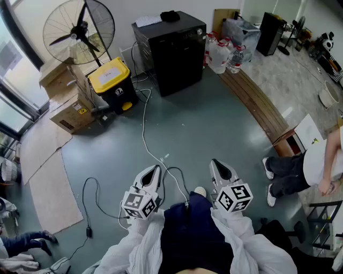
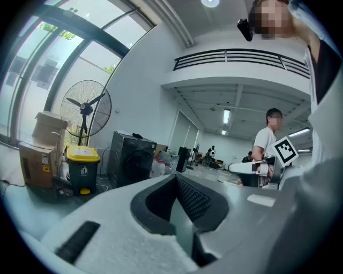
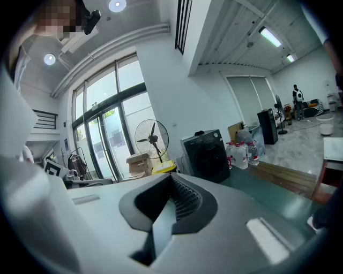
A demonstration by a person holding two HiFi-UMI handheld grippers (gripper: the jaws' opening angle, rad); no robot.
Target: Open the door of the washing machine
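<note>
1. A person stands on a teal floor [image 1: 209,123] with a gripper in each hand, both held close to the body and aimed across the room at the washer [image 1: 170,51]
2. The left gripper [image 1: 156,169] has its jaws pressed together, with nothing between them
3. The right gripper [image 1: 215,162] is likewise closed tight and empty
4. The washer, a black box, stands against the far wall, well apart from both grippers; its round front door [image 3: 210,159] sits closed, and a dark item [image 1: 170,16] lies on its top
5. Just left of the washer in the head view stands a bin [image 1: 111,83] with a yellow lid, with cardboard boxes [image 1: 67,101] beside it and a fan [image 1: 79,32] behind
6. To the washer's right, water bottles [image 1: 222,56] are grouped at the far end of a wooden ledge [image 1: 257,101]
7. A white cable [image 1: 144,134] trails over the floor from near the bin toward the grippers
8. A second person [image 1: 300,171] stands at the right edge of the head view, beyond the ledge
</note>
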